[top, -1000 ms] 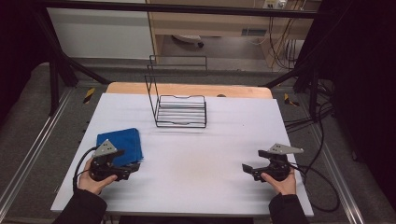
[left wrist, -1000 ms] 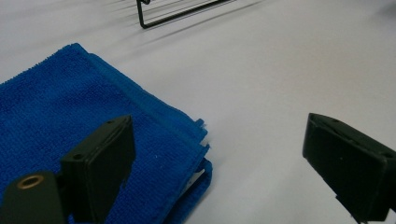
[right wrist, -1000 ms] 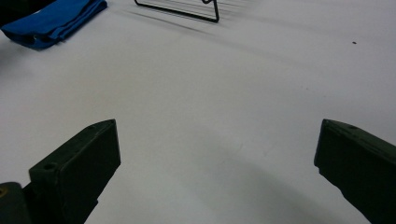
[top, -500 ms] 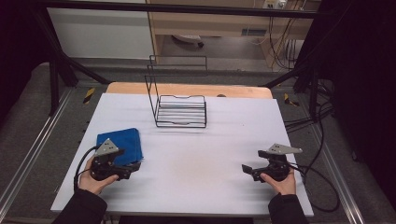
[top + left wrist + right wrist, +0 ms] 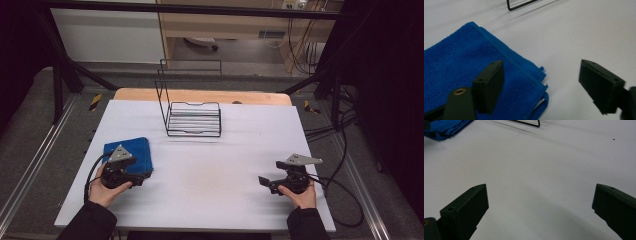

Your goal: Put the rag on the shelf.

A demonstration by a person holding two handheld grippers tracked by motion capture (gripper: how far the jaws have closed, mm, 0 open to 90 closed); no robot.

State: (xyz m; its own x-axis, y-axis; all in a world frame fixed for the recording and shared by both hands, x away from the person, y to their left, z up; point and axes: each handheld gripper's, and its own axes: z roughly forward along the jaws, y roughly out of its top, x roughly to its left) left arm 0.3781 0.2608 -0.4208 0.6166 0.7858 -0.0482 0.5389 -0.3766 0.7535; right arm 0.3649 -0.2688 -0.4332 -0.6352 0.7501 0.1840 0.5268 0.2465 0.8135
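Standing at the near edge of the white table (image 5: 210,175), the person holds 2 grippers low over it: the left gripper (image 5: 139,178) sits at the near right corner of the folded blue cloth (image 5: 131,150), its jaws apart but just having been closing, 1 jaw over the cloth and the other over bare table, with the cloth's corner between them and neither pad pressing it. Well apart on the other side, the right gripper (image 5: 263,180) rests above bare table with its jaws spread wide and nothing between them. Farther back, past the cloth, a black wire rack (image 5: 194,119) stands near the table's far edge.
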